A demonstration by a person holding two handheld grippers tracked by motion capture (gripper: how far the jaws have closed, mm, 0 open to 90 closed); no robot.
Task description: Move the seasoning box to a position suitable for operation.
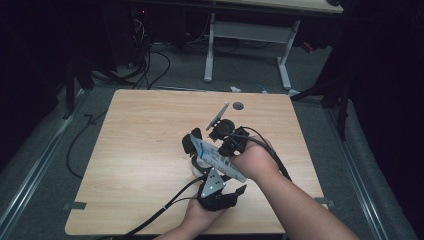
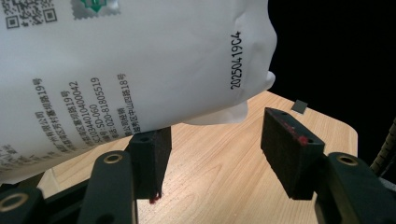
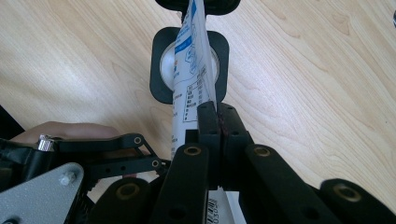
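The right claw (image 3: pixel 218 114) has its jaws pressed together on the edge of a white printed packet (image 3: pixel 191 70), pinching the flat film and holding it upright on edge above the table (image 3: pixel 317 70). Directly beneath the hanging end of the packet sits a small round white cup in a black square holder (image 3: pixel 161 70), so the packet's lower end lies over the cup's mouth; whether that end is already torn open cannot be told. The left claw (image 2: pixel 215 154) stands with its jaws apart and nothing between the pads; the packet (image 2: pixel 140 65) hangs just above and in front of its left jaw, near it but not gripped. In the high view the right claw (image 1: pixel 227 145) reaches in from the person's right hand (image 1: pixel 257 160), the packet (image 1: pixel 215 157) slants between the two tools, and the left claw (image 1: pixel 197 165) comes up from the lower edge close to the holder (image 1: pixel 190 145). Judged from this arrangement, picking up and positioning the packet over the cup appears done. What seems left is for the left claw to take the free end, open or tip the packet, and empty its contents into the cup. No spilled contents are visible on the table.
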